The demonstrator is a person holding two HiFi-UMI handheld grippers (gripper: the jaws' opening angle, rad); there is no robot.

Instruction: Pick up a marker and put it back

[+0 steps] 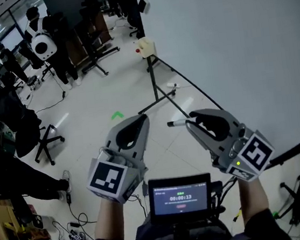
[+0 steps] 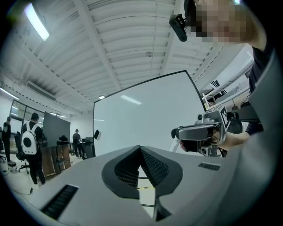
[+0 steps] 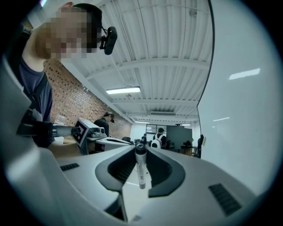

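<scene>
A white marker with a dark cap (image 3: 140, 167) stands upright between the jaws of my right gripper (image 3: 140, 152), which is shut on it. In the head view the marker (image 1: 175, 123) sticks out to the left of the right gripper (image 1: 192, 121). My left gripper (image 1: 142, 119) is held level beside it, its jaws closed tip to tip with nothing between them (image 2: 140, 150). From the left gripper view the right gripper (image 2: 199, 132) shows in front of the whiteboard (image 2: 141, 119). Both grippers point towards the whiteboard's near edge.
A large whiteboard (image 1: 227, 42) fills the right side, on a black stand (image 1: 154, 83) with feet on the floor. A small beige box (image 1: 145, 47) sits at its corner. Office chairs (image 1: 46, 140) and people (image 1: 43, 45) stand to the left. A screen (image 1: 180, 197) hangs at my chest.
</scene>
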